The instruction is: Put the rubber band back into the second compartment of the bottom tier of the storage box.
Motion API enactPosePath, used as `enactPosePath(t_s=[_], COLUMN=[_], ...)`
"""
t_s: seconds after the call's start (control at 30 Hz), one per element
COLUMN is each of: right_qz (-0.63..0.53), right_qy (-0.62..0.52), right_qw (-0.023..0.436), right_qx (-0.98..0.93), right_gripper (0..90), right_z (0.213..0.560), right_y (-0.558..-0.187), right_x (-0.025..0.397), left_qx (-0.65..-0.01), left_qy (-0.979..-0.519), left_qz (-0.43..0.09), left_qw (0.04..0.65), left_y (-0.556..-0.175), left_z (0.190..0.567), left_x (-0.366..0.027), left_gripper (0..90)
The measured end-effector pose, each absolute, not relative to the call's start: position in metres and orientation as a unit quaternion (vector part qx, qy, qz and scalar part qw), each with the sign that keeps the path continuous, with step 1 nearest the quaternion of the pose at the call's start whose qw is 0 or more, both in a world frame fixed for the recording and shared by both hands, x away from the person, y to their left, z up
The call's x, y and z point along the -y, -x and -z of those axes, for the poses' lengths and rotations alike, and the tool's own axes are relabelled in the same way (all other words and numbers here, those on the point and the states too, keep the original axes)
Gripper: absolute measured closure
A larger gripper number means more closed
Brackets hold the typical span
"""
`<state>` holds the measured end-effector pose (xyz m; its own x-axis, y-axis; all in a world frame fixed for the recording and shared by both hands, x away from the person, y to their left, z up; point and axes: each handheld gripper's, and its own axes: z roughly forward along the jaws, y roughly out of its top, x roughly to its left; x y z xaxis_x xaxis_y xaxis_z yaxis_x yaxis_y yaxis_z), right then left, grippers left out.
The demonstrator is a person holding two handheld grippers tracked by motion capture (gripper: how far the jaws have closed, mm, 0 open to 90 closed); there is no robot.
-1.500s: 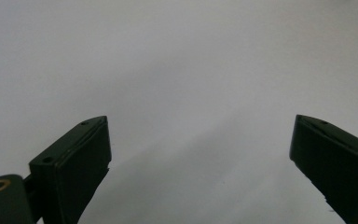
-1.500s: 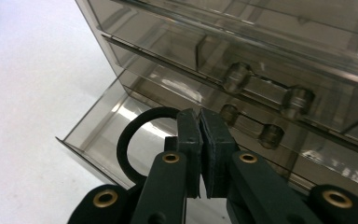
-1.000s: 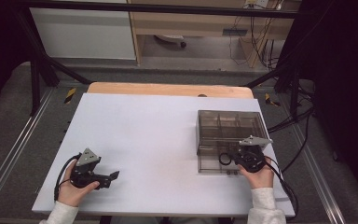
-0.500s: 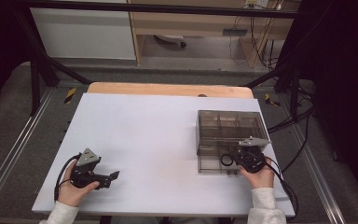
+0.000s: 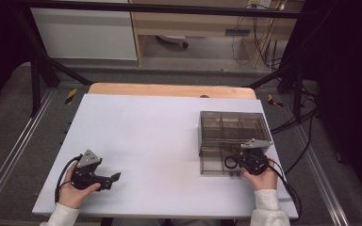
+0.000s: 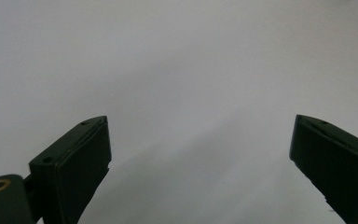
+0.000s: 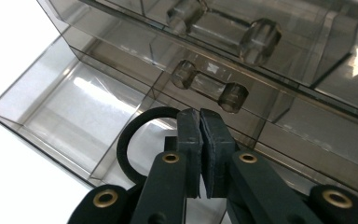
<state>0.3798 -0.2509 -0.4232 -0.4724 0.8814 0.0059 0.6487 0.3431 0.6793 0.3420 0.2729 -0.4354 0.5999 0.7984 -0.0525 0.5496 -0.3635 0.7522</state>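
Black ring pinched in right gripper fingers, hanging to their left over open front compartment of clear organiser box at worktop's right. Left gripper fingers wide, empty, well apart on bare worktop. Needs lowering straight into that compartment, then release.

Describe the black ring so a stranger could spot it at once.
Start at the white table, then find the smoky clear plastic organizer box on its right side. At the box's near edge, the right gripper pinches a thin black ring, the one dark round loop against see-through compartments.
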Motion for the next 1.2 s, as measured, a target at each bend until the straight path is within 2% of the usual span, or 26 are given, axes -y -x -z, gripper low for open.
enactPosePath(t_s=[0.43, 0.7, 1.2], right_qz=[-0.298, -0.307, -0.345], right_qy=[-0.474, -0.475, -0.468], right_qw=[0.188, 0.191, 0.177], right_qx=[-0.807, -0.802, -0.794], right_gripper=[86.9, 81.8, 59.0], right_z=[0.428, 0.426, 0.418], right_y=[-0.381, -0.380, -0.371], right_x=[0.250, 0.252, 0.251], left_qx=[-0.416, -0.416, -0.416], left_qy=[-0.810, -0.810, -0.810], left_qz=[-0.163, -0.164, -0.163], left_qw=[0.380, 0.380, 0.380], left_y=[-0.342, -0.342, -0.342], left_z=[0.436, 0.436, 0.436], left_x=[-0.273, -0.272, -0.273], left_gripper=[5.3, 5.4, 5.4])
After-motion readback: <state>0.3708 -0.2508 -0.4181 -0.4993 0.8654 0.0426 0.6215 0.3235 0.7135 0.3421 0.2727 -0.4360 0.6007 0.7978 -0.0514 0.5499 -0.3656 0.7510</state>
